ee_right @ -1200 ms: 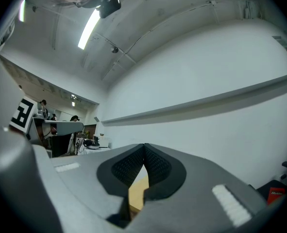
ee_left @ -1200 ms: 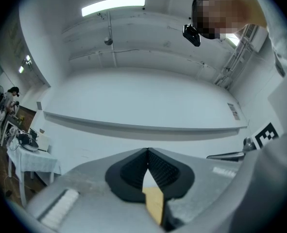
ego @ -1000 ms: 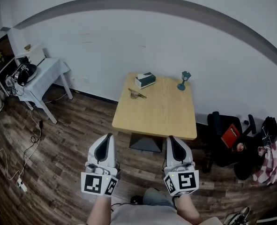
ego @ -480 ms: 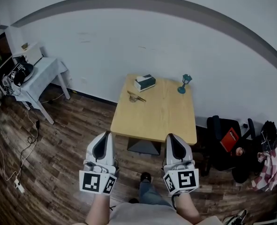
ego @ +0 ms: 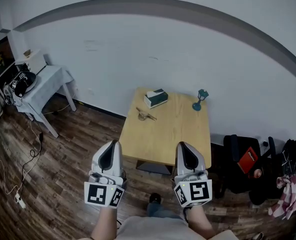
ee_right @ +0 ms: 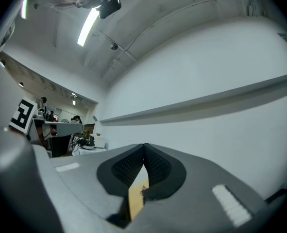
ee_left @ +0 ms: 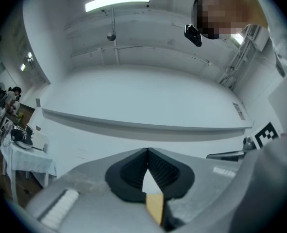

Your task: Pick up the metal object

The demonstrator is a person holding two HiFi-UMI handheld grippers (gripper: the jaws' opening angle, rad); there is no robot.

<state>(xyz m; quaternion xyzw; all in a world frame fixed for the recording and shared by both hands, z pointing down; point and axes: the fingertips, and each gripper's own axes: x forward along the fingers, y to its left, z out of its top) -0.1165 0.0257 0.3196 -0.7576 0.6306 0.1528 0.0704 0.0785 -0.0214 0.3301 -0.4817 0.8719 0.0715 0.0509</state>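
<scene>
The metal object (ego: 146,115) lies on the far left part of a wooden table (ego: 173,134), small and thin; at this distance its exact shape cannot be made out. Just behind it, toward the wall, sits a box (ego: 155,98) with a dark top, and a teal stemmed ornament (ego: 200,99) stands upright at the table's far right corner, well apart from both.

The left gripper (ego: 115,144) and the right gripper (ego: 183,145) are held side by side near the table's front edge, pointing at it, well short of the metal object. In the left gripper view the left gripper's (ee_left: 147,150) ridged pads are pressed together at the tips with nothing between them. The right gripper view shows the same for the right gripper (ee_right: 144,145): pads meeting, pinching nothing.

A black chair (ego: 238,156) holding something red (ego: 248,159) stands right of the table. A white-draped side table (ego: 47,79) stands far left on the wood floor (ego: 62,174).
</scene>
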